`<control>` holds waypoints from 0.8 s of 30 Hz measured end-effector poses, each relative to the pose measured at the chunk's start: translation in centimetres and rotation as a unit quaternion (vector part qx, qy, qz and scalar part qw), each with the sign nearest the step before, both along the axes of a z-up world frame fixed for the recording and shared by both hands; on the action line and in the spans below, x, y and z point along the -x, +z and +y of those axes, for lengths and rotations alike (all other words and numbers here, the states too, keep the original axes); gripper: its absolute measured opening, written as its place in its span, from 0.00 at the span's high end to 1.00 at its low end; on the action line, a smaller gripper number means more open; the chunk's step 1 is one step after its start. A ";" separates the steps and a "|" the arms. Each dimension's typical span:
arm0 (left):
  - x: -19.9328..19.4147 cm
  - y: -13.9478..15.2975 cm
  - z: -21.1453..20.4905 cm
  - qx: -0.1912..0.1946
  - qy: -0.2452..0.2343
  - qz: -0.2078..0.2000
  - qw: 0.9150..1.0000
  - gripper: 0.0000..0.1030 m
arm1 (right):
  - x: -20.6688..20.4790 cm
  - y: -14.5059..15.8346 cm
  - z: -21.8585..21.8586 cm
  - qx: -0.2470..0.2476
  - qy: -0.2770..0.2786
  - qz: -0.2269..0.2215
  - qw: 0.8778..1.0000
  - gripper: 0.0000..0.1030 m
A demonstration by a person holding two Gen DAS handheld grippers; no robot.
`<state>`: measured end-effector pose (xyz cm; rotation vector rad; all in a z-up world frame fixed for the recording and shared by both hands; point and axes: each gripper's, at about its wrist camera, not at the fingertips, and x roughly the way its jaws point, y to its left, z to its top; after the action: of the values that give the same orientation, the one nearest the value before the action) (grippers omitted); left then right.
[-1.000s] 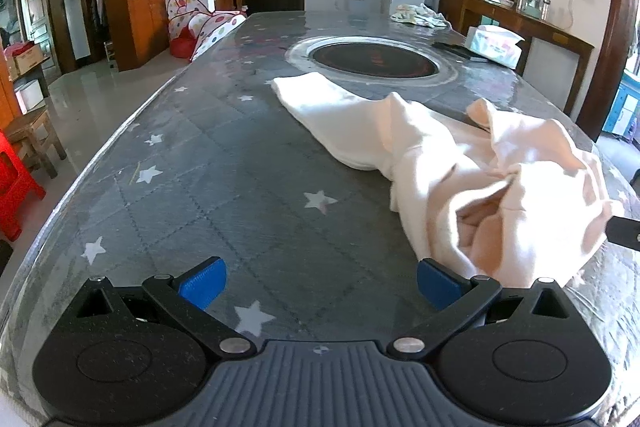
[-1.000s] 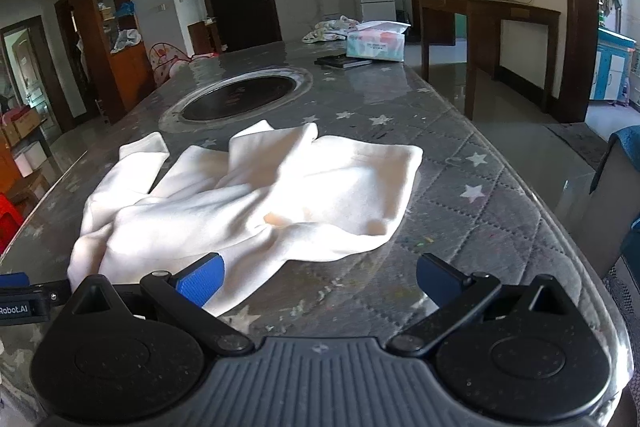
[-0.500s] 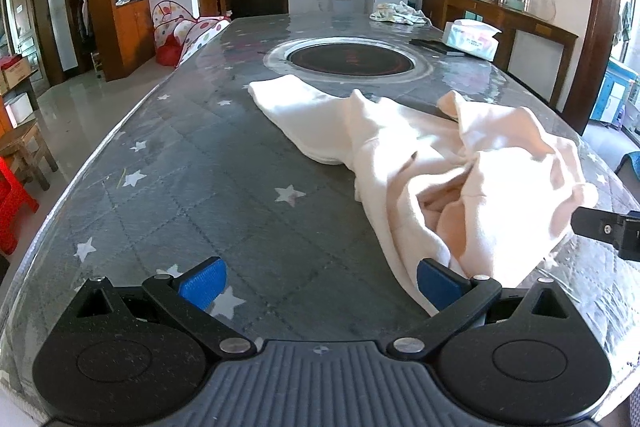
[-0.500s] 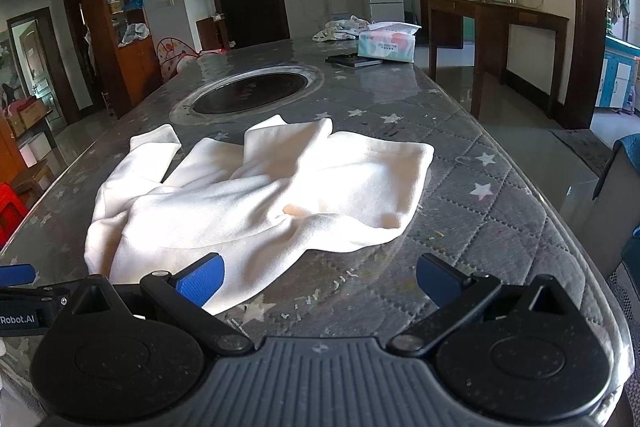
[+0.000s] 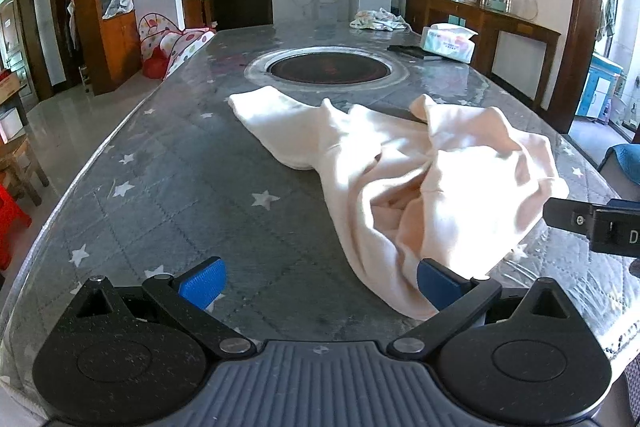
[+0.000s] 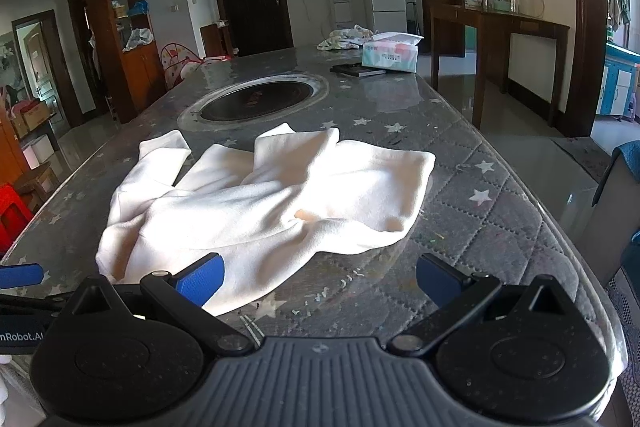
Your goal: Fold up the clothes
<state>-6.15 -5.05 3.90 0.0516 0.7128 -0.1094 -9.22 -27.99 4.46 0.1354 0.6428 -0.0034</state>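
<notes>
Cream garment (image 6: 264, 203), rumpled at frame centre on surface (image 6: 500, 227): likely soft, light; best pinched at near hem; left gripper (image 5: 318, 285) and right gripper (image 6: 318, 277) both spread, empty

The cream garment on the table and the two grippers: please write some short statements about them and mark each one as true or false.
1. The cream garment lies crumpled and not folded on the table. True.
2. The left gripper is shut on the garment. False: its jaws stand open and hold nothing.
3. The right gripper is open. True.
4. The tissue box stands on top of the garment. False: it stands apart, at the far end of the table, beyond the round inset.
5. The garment covers the round inset. False: it lies on the near side of it.
</notes>
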 end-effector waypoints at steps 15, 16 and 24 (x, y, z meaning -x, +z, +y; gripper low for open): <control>0.9 0.3 -0.5 0.000 -0.012 -0.005 1.000 0.00 | 0.7 0.2 0.9 0.005 0.009 -0.002 1.000 0.00; 0.9 0.2 -0.6 -0.001 -0.013 -0.005 1.000 0.00 | 0.7 0.2 0.9 0.005 0.009 -0.002 1.000 0.00; 0.8 0.0 -1.2 -0.005 -0.020 -0.001 1.000 0.00 | 0.7 0.3 0.8 0.005 0.009 -0.002 1.000 0.00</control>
<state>-6.95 -6.24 3.90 0.0762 0.7096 -0.1438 -9.90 -27.19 4.72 0.1203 0.6407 0.0108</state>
